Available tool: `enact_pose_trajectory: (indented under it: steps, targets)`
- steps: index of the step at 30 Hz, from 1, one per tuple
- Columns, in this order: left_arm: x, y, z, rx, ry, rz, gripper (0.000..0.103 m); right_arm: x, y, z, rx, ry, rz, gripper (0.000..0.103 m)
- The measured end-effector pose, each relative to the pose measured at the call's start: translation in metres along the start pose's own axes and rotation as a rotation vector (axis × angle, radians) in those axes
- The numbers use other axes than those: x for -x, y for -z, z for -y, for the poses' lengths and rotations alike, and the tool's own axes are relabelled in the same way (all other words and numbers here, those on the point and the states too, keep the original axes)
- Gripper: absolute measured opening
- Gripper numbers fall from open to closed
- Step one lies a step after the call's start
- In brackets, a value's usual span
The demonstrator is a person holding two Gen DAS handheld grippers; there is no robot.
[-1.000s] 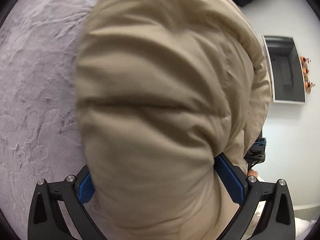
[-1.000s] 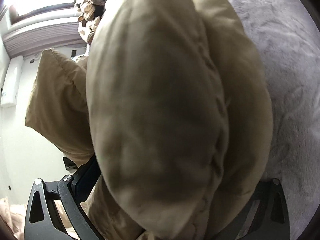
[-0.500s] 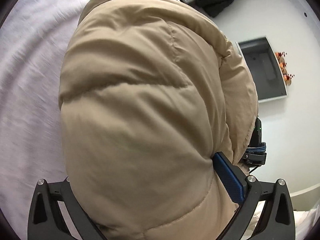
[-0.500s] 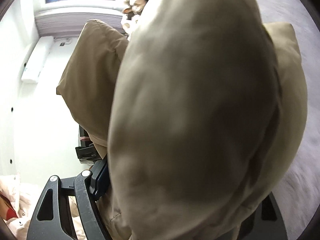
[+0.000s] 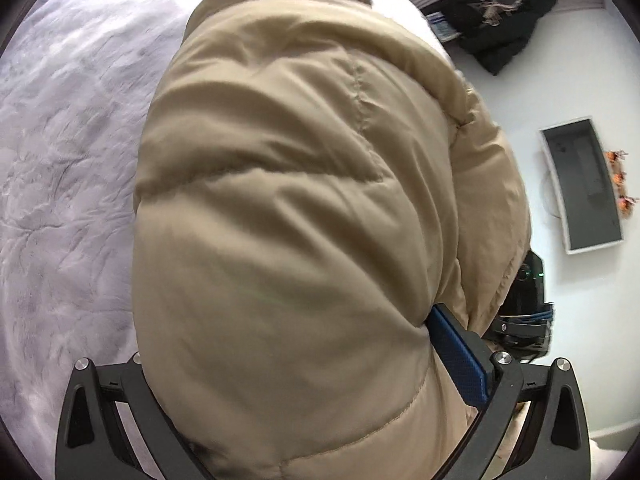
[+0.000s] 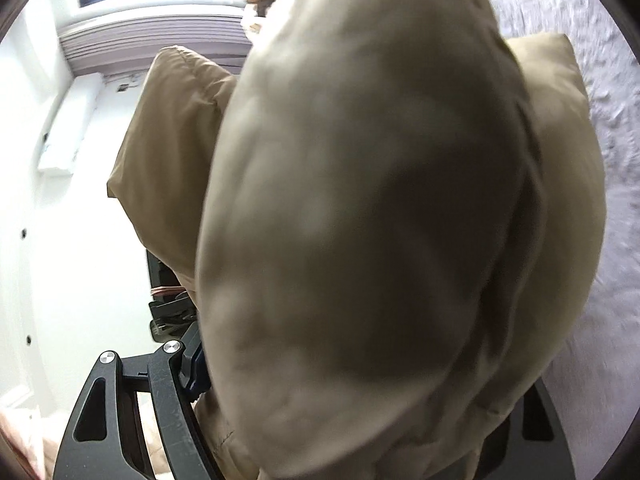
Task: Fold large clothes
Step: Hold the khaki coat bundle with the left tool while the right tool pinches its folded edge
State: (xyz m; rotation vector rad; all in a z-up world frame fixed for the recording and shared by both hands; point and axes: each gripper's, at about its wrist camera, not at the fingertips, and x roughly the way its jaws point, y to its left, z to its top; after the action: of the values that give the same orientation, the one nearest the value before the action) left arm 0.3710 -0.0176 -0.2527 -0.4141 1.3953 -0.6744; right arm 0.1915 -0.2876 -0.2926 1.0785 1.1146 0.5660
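While bulging fwd, tan puffer jacket sits pinched btwn both grippers' jaws.

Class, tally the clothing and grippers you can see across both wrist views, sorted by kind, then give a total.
Beige quilted puffer jacket: 1
Black garment by the wall: 1
Black two-finger grippers: 2, left gripper and right gripper
Total: 4

My right gripper clamps a thick fold of the tan puffer jacket, which fills most of my sight. Grey plush bedding lies right, a white wall left.
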Motion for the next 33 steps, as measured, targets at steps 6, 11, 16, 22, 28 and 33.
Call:
enact_pose_trajectory:
  steps: [6, 11, 16, 22, 28, 33]
  targets:
    - [-0.010, 0.021, 0.000, -0.032, -0.037, 0.028, 0.103, -0.006, 0.004, 0.030, -0.085, 0.110, -0.004, 0.085]
    - [0.006, 0.028, -0.006, -0.056, -0.106, 0.047, 0.103, 0.028, 0.014, 0.009, -0.041, 0.252, 0.003, 0.085]
    - [0.033, 0.043, 0.006, -0.105, -0.199, 0.118, 0.103, 0.084, 0.030, -0.034, 0.054, 0.393, 0.129, 0.084]
    - [0.036, 0.046, 0.016, -0.114, -0.222, 0.124, 0.103, 0.120, 0.047, -0.098, 0.248, 0.344, 0.287, 0.078]
    - [0.069, 0.047, 0.007, -0.089, -0.209, 0.234, 0.103, 0.038, -0.009, -0.080, 0.156, 0.336, 0.177, 0.078]
    - [0.097, 0.038, 0.002, -0.108, -0.313, 0.326, 0.103, 0.014, -0.023, -0.069, 0.092, 0.296, 0.173, 0.008]
